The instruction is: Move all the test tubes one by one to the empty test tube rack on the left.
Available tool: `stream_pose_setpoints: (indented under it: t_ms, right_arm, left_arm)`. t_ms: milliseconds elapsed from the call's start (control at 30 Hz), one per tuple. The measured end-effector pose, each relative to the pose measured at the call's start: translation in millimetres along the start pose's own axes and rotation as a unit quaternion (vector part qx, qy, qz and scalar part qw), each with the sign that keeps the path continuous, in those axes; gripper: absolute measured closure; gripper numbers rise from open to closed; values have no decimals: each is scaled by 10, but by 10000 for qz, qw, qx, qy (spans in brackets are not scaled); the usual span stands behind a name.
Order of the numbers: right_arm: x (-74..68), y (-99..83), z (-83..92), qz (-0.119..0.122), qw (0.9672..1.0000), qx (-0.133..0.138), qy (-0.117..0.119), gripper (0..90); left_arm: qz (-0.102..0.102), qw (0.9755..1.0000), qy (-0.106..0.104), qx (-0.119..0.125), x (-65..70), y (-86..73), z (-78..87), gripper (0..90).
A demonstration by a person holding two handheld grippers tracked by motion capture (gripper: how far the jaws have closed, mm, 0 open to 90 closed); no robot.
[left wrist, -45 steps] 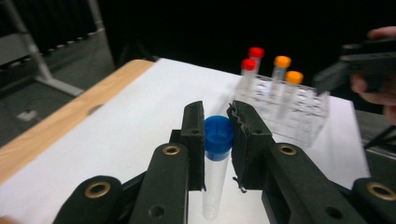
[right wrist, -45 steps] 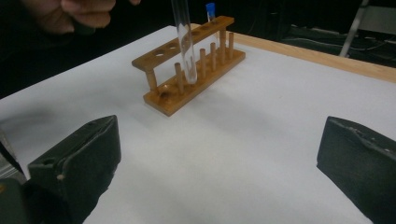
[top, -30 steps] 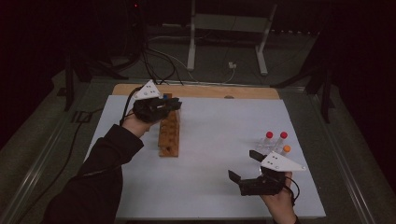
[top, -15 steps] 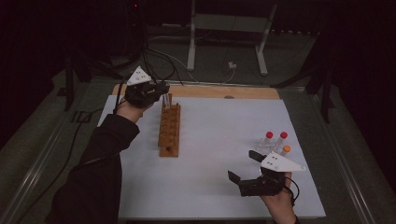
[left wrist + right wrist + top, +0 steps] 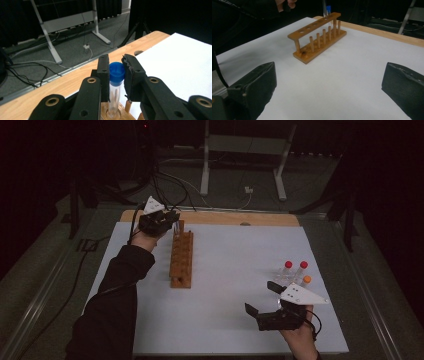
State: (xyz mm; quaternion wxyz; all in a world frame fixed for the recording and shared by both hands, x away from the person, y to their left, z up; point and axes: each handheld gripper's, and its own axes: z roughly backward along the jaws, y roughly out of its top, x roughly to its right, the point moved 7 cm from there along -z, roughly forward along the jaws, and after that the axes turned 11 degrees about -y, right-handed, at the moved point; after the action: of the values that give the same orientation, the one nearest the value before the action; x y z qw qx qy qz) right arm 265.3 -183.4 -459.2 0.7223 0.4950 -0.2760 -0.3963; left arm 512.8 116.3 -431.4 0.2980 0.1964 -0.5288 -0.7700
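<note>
— Where did we have the left tool (image 5: 117,75) at that moment?

— At the far end of the wooden rack (image 5: 181,259), clenched on the blue-capped tube (image 5: 115,87). In the left gripper view the two pads pressed on the tube just under its blue cap, one on each side. The tube stood upright, and its lower end sat in a hole of the rack's top bar.

— Was the tube fully down?

— We could not tell; its bottom was hidden by the tool's own body.

— And the right tool (image 5: 266,299)?

— We held it released, jaws wide apart, nothing between them. It hung over the white sheet (image 5: 235,270) near the front edge of the bench (image 5: 220,218), well apart from the rack. In the right gripper view both black jaws stood at the lower corners, with bare sheet between them and the rack lying farther off.

— What else lay on the bench?

— Three tubes stood close together just beyond the right tool in the high view: two red-capped tubes (image 5: 288,270) side by side, and an orange-capped tube (image 5: 306,281) just beside them, nearer to our hand.

— How did the rack lie?

— Lengthwise away from us, left of the middle of the sheet, with a row of pegs along one side and a row of holes in the top bar.
</note>
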Motion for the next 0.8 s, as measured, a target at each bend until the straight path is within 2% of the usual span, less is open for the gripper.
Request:
stream_pose_setpoints:
  t_ms: [333, 500, 800]
  right_arm:
    - [17, -9, -1, -49, 10000, 1, -3, 0]
    - [25, -15, 0, -74, 10000, -10, 13, 0]
    - [30, -16, 4, -70, 10000, -11, 19, 0]
  left_arm:
    - [88, 9994, -91, -310, 1, -271, -176, 775]
    - [176, 9993, -106, -325, -8, -361, -214, 775]
    - [149, 9990, -97, -409, 2, -452, -249, 774]
